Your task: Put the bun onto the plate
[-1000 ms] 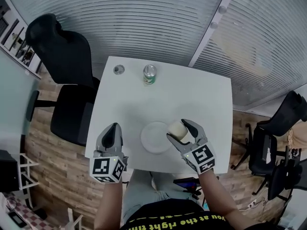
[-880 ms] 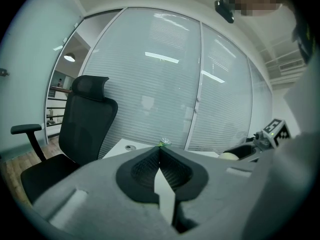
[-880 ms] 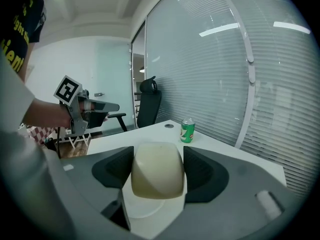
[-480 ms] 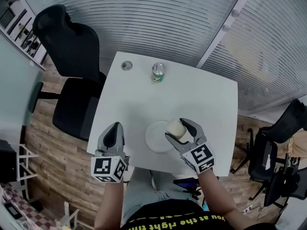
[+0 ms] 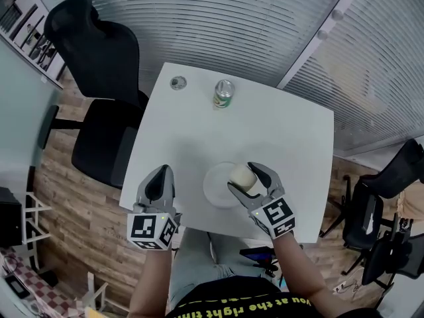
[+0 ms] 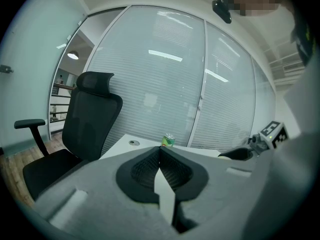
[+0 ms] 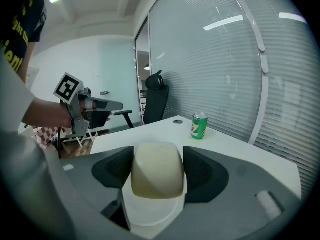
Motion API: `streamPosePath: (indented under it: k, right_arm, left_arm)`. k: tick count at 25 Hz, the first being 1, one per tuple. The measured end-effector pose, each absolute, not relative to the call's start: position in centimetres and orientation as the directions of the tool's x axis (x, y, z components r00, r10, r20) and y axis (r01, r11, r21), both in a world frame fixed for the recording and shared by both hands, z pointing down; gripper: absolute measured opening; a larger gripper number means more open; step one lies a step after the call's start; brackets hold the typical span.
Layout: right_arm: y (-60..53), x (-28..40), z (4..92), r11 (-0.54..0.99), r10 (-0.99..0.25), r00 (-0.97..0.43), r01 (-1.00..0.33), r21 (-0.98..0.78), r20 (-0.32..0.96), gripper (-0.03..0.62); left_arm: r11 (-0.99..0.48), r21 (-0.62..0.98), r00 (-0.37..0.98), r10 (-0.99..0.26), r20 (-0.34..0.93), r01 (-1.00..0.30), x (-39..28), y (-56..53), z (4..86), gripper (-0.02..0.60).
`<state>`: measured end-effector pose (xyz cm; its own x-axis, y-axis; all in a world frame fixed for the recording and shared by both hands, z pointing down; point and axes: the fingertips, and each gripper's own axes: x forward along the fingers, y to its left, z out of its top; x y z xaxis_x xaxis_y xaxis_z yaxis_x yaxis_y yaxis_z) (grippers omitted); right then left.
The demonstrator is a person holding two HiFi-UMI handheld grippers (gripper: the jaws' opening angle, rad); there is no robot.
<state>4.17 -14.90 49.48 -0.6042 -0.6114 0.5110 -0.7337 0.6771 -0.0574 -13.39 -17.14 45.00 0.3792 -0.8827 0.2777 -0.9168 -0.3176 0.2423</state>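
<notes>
A pale cream bun sits squeezed between the jaws of my right gripper, just over the right part of a round white plate on the white table. Whether the bun touches the plate is not clear. My left gripper hangs at the table's near left edge, left of the plate, jaws pressed together with nothing between them.
A green drink can stands at the table's far side, with a small round grommet to its left. A black office chair stands left of the table. More black chairs are at the right.
The view has shifted slightly; the right gripper with the bun has stayed over the plate's right part. The left gripper holds its place.
</notes>
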Motion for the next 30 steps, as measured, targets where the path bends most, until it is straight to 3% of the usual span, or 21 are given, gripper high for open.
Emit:
streamPosePath:
  k: [30]
  right_arm:
    - [-14.6, 1.6, 56.8, 0.702, -0.521, -0.619, -0.703, -0.118, 0.587, 0.321]
  left_arm:
    - [-0.295, 0.272, 0.376, -0.867, 0.328, -0.916, -13.4, -18.1, 49.1, 0.0]
